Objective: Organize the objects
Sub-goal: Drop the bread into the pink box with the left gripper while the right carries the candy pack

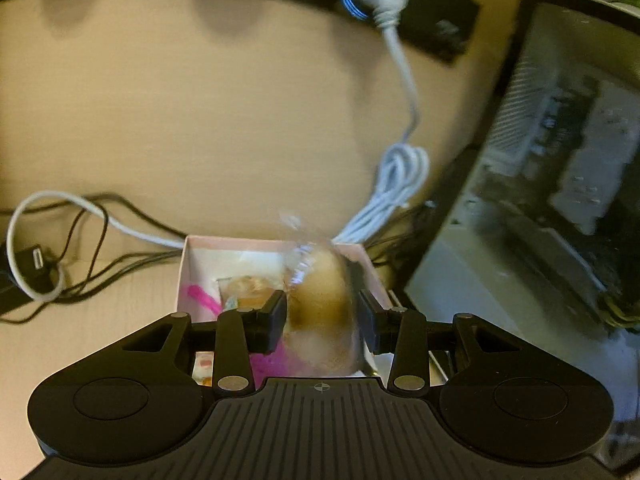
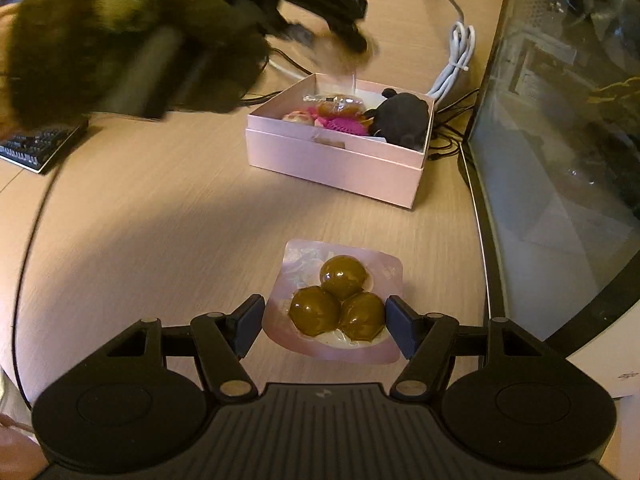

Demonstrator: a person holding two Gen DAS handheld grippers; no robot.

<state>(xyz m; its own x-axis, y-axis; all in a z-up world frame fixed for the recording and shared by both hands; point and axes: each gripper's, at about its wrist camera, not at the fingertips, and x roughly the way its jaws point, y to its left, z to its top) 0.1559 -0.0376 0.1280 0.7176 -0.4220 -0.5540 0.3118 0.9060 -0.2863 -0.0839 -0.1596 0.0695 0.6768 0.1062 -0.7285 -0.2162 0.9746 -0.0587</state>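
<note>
Above the pink box (image 1: 276, 248), the left tongs (image 1: 322, 316) grip a wrapped pastry (image 1: 320, 292).

Warm, dim indoor light throughout; soft shadows are cast on the desk (image 2: 160, 208). Fisheye bending is seen at edges. The fuzzy sleeve (image 2: 120, 40) is motion-blurred.

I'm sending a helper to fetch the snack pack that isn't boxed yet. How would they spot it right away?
Start at the pink box on the wooden desk, beside the glass computer case. In front of it, the pack lies alone on the desk, between the open fingers of the right gripper. It is a flat pinkish packet with three glossy olive-brown balls, the only snack outside the box.
</note>
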